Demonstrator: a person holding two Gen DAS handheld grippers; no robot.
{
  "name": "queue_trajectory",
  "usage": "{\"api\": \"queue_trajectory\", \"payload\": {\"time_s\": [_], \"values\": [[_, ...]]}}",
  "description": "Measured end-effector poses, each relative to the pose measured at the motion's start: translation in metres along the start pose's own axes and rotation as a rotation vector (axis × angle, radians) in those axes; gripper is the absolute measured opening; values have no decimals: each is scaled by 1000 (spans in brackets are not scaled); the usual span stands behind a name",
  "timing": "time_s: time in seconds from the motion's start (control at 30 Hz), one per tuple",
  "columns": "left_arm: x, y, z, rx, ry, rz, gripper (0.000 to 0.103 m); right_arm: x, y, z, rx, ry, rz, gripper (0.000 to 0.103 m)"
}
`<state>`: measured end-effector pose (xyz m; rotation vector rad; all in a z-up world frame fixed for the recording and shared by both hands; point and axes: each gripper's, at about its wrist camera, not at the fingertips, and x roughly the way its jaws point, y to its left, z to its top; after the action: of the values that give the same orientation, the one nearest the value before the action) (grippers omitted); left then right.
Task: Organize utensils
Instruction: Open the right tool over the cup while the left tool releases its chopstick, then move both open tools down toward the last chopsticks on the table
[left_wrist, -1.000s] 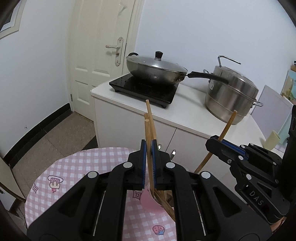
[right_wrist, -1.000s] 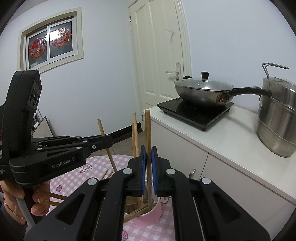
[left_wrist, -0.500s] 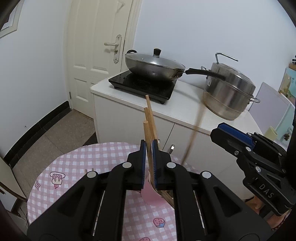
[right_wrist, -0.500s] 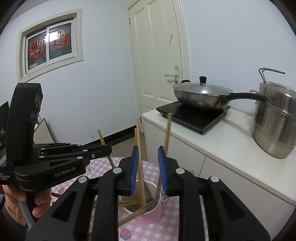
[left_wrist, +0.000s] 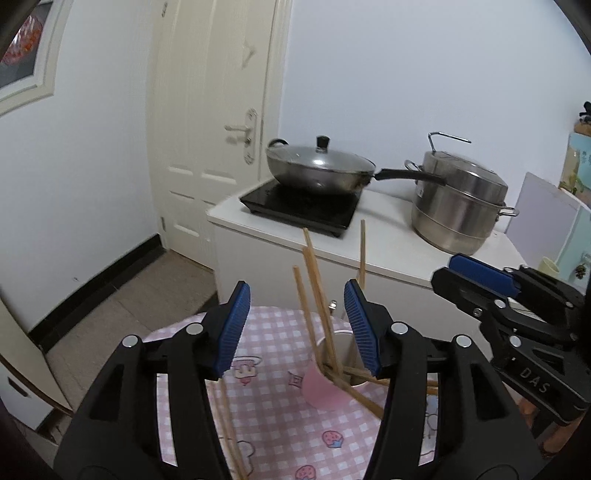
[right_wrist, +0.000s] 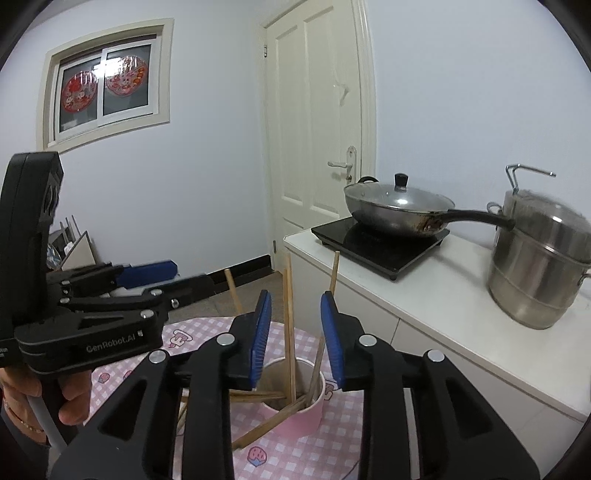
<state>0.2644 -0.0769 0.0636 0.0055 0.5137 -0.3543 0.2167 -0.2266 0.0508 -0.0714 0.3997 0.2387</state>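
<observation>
While both pairs of jaws are opening with nothing pressed between their blue pads, the left gripper (left_wrist: 297, 325) and right gripper (right_wrist: 295, 334) hover just above the pink cup (right_wrist: 308, 415), released from the wooden chopsticks (right_wrist: 290, 325). Several chopsticks stand tilted inside that cup, others lie loose beside it on the pink checked cloth (left_wrist: 273, 424). Behind, a lidded wok (left_wrist: 319, 171) and a steel steamer pot (left_wrist: 460, 206) sit on the white counter (right_wrist: 436, 306).

Wooden chopsticks (right_wrist: 290, 325), thin and light brown, standing tilted in a pink cup (right_wrist: 303, 417) with a white inside, tops fanned apart. A few more lying across the cup's rim and on the pink checked cloth beside it (left_wrist: 231, 435).
</observation>
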Motion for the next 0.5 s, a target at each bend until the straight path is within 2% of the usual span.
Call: {"api": "queue_trajectory", "payload": {"time_s": [0.13,0.5], "values": [[-18,4,-1,7,-32,26,56,-14,10,1,-26,-17,-9,28],[-66,31,-14,-20,-91,73,63,-36,53,4,-89,-30,39,31]]}}
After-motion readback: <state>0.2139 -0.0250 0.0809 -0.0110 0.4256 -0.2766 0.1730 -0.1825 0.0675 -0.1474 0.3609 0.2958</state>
